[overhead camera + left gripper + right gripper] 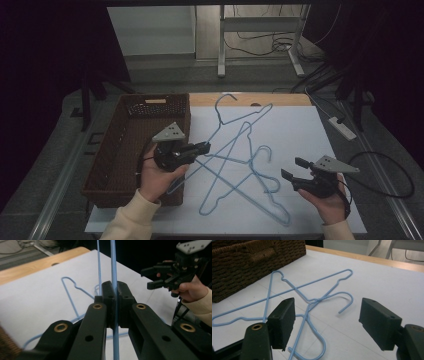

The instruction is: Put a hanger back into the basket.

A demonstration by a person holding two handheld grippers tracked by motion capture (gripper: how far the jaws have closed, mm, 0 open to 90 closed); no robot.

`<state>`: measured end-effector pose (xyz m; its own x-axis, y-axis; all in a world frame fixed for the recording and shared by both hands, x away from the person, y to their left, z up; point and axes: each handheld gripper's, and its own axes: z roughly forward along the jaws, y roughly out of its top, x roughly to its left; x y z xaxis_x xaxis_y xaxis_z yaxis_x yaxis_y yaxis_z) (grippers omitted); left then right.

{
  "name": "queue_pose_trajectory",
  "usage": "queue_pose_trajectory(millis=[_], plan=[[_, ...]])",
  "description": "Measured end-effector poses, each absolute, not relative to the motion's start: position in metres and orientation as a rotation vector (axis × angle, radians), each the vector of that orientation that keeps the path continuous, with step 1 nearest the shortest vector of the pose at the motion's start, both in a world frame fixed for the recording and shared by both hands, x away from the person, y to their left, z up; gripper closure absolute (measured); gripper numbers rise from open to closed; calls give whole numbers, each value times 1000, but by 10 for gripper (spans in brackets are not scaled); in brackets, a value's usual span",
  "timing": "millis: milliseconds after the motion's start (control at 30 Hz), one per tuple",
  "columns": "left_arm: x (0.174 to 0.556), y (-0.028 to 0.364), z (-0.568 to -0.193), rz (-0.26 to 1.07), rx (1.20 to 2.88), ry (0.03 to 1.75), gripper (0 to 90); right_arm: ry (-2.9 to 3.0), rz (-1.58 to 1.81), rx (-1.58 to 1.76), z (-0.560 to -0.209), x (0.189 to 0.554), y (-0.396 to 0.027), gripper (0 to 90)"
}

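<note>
Where the wires cross beside the basket [135,150], one blue hanger [235,132] is clamped in the left gripper [206,148]; in the left gripper view its wire [114,270] is seen pinched between the shut jaws, running straight up and down through them. That hanger is held at the basket's right wall, its hook end pointed toward the far table edge. Two more hangers [250,185] are left flat on the white sheet [300,130], right of the basket and tangled with the held one; how many wires touch at the crossing cannot be told. The right gripper [294,169] is held well right of the basket, near the sheet's right part, jaws spread wide and nothing between the pads. In the right gripper view the hooks [345,301] are seen ahead of the open jaws, not touched, with the basket wall [249,262] at upper left. The right gripper is also seen from the left gripper view [156,277], jaws apart, held by a hand [190,288]. The basket is set on the sheet's left edge.
</note>
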<state>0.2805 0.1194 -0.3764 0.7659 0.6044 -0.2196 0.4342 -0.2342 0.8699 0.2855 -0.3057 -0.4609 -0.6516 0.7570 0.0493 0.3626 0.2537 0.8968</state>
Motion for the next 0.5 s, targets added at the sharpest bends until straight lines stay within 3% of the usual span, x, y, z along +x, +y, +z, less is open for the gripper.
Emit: queue_pose_trajectory(millis=[500], plan=[[277,186,-358,296,1821,858,864,2171,1306,1036,-471,290,-305,296]])
